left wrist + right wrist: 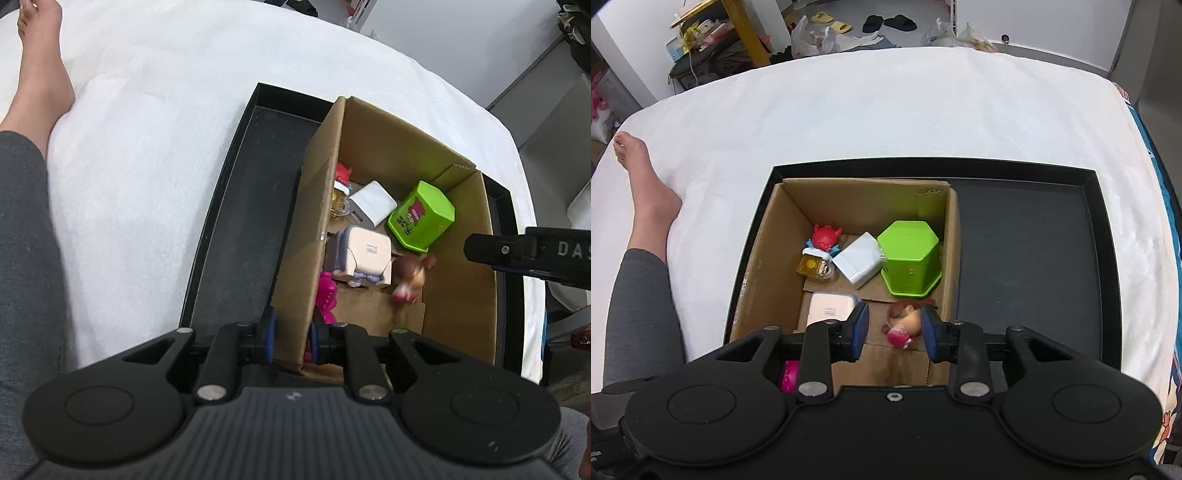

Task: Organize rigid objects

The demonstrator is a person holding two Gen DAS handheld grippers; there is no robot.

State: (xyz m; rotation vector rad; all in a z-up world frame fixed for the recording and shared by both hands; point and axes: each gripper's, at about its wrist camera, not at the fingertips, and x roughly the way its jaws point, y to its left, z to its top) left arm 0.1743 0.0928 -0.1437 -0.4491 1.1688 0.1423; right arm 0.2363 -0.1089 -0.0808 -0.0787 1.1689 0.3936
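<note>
A cardboard box (764, 258) stands in the left part of a black tray (1027, 258) on a white bed. In it lie a green hexagonal tin (910, 258), a white charger block (858, 264), a red crab toy (824, 236), a yellow perfume bottle (814, 267), a white-lilac box (831, 308), a pink toy (788, 376) and a small doll figure (905, 326), blurred. My right gripper (894, 332) is open above the box, over the doll. My left gripper (291, 338) is shut on the box's near wall (306, 229). The right gripper's side (532, 254) shows in the left wrist view.
A person's leg and bare foot (646, 206) rest on the bed left of the tray. The right part of the tray floor holds nothing. Beyond the bed are bags, slippers (888, 23) and a cluttered yellow shelf (713, 33).
</note>
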